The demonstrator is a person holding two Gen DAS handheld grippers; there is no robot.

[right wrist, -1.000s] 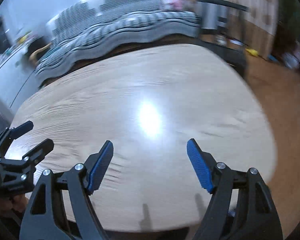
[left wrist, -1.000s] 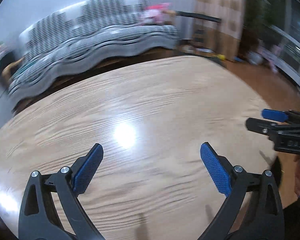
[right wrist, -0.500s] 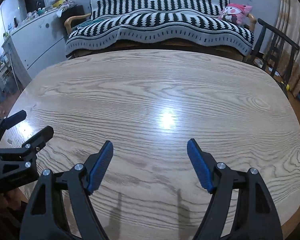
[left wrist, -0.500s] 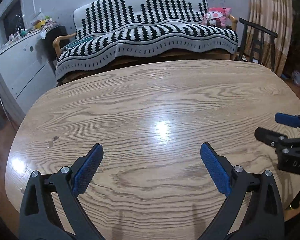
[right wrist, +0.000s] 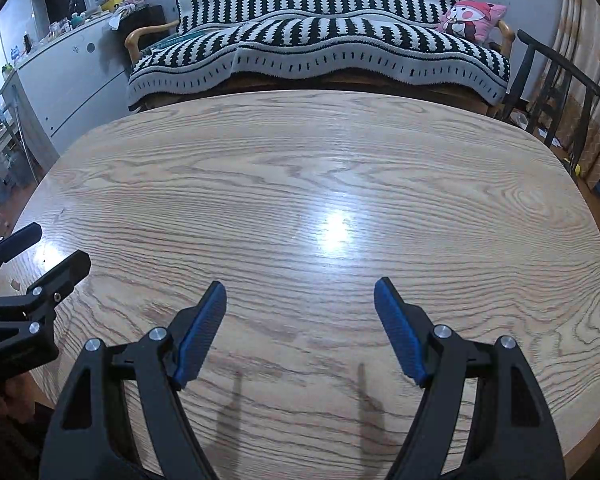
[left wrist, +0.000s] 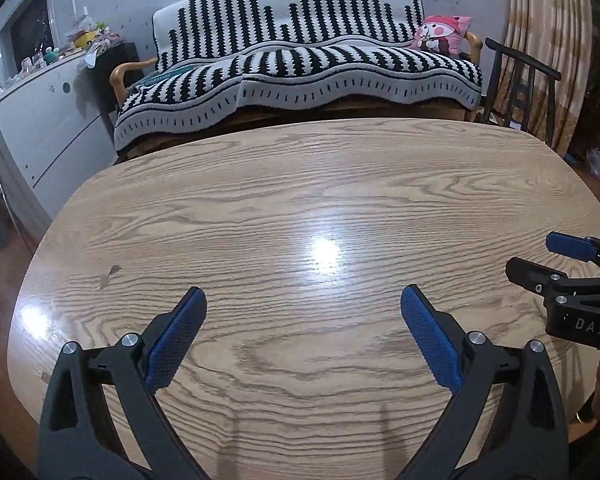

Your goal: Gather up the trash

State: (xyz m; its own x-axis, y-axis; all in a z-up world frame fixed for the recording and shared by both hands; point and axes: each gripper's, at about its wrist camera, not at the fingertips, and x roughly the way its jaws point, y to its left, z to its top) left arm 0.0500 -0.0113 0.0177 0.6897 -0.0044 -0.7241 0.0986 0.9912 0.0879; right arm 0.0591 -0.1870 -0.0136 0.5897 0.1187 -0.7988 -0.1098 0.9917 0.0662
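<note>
Both grippers hover over an oval wooden table, which also fills the right wrist view. My left gripper is open and holds nothing. My right gripper is open and holds nothing. The right gripper shows at the right edge of the left wrist view; the left gripper shows at the left edge of the right wrist view. I see no trash on the tabletop, only a small dark mark near its left side.
A sofa with a black-and-white striped blanket stands behind the table, with a pink plush pillow at its right end. A dark wooden chair stands at the right, a white cabinet with clutter at the left.
Both views were blurred and swinging a second ago; they have since settled and face the table and sofa squarely. Both grippers stay open.
</note>
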